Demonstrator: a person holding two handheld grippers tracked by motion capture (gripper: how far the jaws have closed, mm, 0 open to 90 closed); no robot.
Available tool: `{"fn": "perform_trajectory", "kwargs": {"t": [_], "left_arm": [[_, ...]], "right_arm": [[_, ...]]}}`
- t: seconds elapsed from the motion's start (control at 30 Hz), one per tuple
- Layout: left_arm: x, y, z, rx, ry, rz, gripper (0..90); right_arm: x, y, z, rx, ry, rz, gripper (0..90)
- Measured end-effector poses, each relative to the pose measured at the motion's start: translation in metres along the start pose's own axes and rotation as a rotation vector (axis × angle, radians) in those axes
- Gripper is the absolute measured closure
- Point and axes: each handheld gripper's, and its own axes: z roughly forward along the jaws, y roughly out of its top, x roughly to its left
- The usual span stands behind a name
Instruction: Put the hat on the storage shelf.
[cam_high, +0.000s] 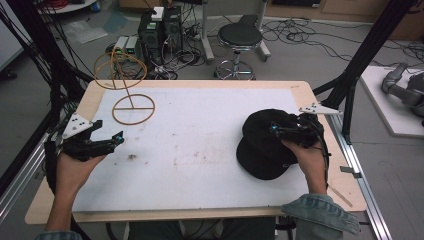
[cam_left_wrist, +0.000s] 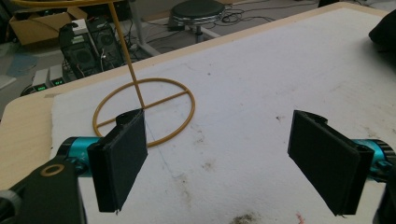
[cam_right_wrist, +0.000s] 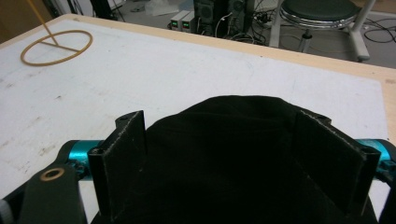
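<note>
High view: black cap lies on the white mat at 3 o'clock. Right gripper sits over the cap, jaws spread wide either side of its crown, not clamped. Left gripper at 9 o'clock, jaws wide apart, empty. Yellow wire stand at 11 o'clock.

Even, soft indoor light; faint shadows; slight blur, mild grain
</note>
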Motion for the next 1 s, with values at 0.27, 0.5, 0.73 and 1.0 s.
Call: {"fn": "perform_trajectory", "kwargs": {"t": [0.27, 0.5, 0.73, 1.0], "left_arm": [[0.001, -0.002, -0.005, -0.001, 0.008, 0.004, 20.2], [0.003, -0.005, -0.012, 0.002, 0.019, -0.004, 20.2], [0.005, -0.007, -0.017, 0.003, 0.027, 0.0, 20.2], [0.007, -0.009, -0.021, 0.0, 0.037, -0.004, 20.2]], "right_arm": [[-0.014, -0.005, 0.009, 0.011, -0.042, 0.034, 18.4], [-0.021, -0.005, 0.009, 0.0, -0.095, 0.041, 18.6], [-0.03, -0.008, 0.019, 0.053, -0.149, 0.047, 18.6], [-0.034, -0.011, 0.026, 0.104, -0.172, 0.06, 18.9]]}}
